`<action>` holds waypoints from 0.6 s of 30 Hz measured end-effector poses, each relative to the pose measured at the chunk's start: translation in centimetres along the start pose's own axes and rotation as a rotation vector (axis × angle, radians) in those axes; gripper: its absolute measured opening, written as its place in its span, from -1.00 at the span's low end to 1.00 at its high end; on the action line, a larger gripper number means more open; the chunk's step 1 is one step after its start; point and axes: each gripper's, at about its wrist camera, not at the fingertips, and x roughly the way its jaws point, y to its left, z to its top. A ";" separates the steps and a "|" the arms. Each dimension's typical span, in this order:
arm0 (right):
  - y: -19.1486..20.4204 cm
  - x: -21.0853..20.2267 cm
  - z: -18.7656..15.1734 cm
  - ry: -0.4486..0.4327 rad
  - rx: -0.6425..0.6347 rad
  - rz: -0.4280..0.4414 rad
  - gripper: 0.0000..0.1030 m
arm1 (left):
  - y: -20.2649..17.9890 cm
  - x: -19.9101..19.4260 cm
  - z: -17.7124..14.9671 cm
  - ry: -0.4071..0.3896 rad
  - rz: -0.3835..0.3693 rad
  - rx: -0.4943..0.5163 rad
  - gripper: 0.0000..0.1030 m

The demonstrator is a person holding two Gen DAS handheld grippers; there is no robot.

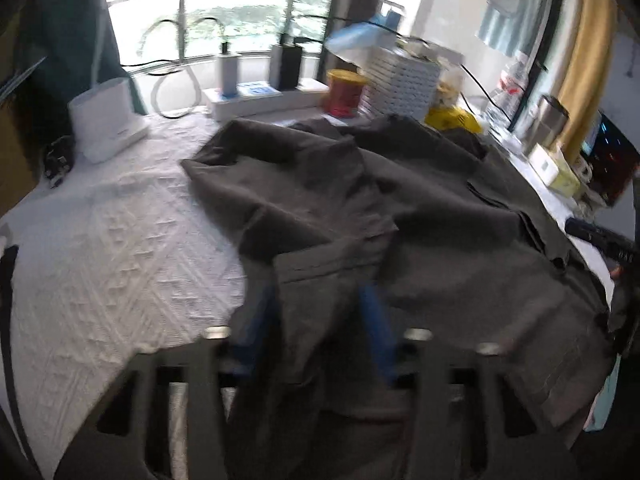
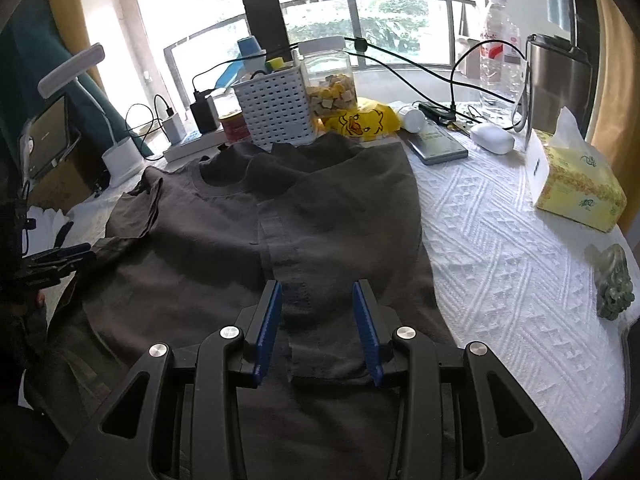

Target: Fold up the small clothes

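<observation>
T-shirt [image 2: 304, 216], dark grey, lies spread on the white textured tablecloth [image 2: 500, 240], its collar toward 12 o'clock in the right wrist view.

Left gripper [image 1: 320, 320]: a hemmed flap of the shirt stands between your blue pads [image 1: 370, 308]. Blur prevents confirming that they press on it; treat the hold as unverified.

Right gripper [image 2: 318, 320]: fingers are spread and hover over the shirt's lower middle, pinching nothing.

Judged step: folding one side panel inward.

Next move:
1. Confirm the left pinch.
2. Carry the flap across toward the midline.
3. Lay it flat.

Visibility limits: the left view is smeared; the shirt's near hem is cut off beneath both grippers; the basket [image 2: 276, 112] at 12 o'clock crowds the collar.
</observation>
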 end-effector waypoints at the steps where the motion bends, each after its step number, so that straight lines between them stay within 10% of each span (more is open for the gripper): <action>1: 0.0 -0.1 0.0 0.000 0.000 -0.002 -0.23 | -0.5 0.2 -0.1 0.001 -0.002 0.021 -0.42; 4: 0.0 -0.3 -0.2 -0.003 0.003 -0.007 -0.23 | -1.5 0.6 -0.3 0.010 0.005 0.081 -0.79; 14: -0.4 -1.0 -0.8 -0.003 0.012 -0.017 -0.23 | -5.4 0.8 -2.2 0.106 -0.096 0.222 -0.79; 16: -0.4 -1.0 -0.9 -0.001 0.012 -0.015 -0.23 | -5.6 0.7 -2.5 0.113 -0.099 0.230 -0.76; 18: -0.5 -0.9 -1.0 0.004 0.014 -0.014 -0.23 | -5.6 0.3 -2.4 0.111 -0.117 0.224 -0.31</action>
